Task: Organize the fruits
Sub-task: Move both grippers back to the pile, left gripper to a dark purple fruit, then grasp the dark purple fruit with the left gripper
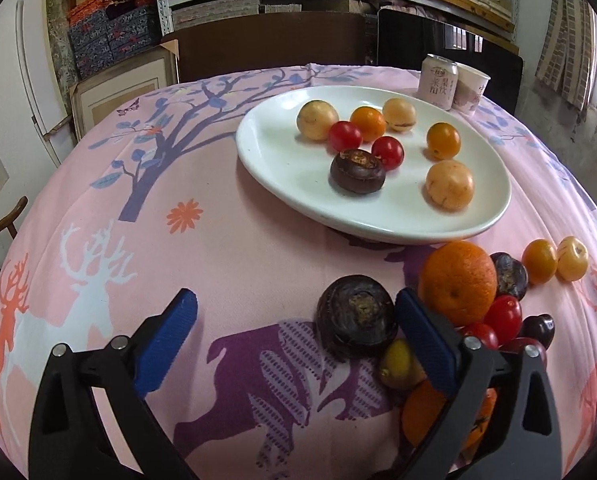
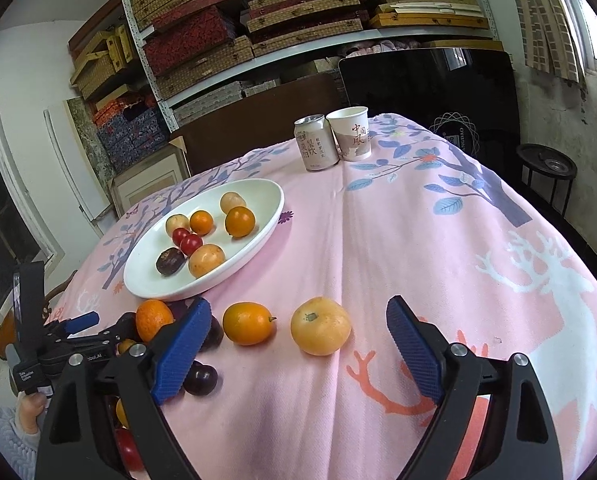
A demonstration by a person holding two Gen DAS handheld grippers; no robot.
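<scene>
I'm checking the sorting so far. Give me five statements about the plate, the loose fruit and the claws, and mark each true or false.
1. The white plate holds two cherry tomatoes. True.
2. The drink can lies on its side. False: it stands upright beside the paper cup.
3. The left claw is open with nothing gripped. True.
4. The right claw is clamped on a fruit. False: it is open, holding nothing.
5. The plate holds three dark water chestnuts. False: only one water chestnut is there.
</scene>
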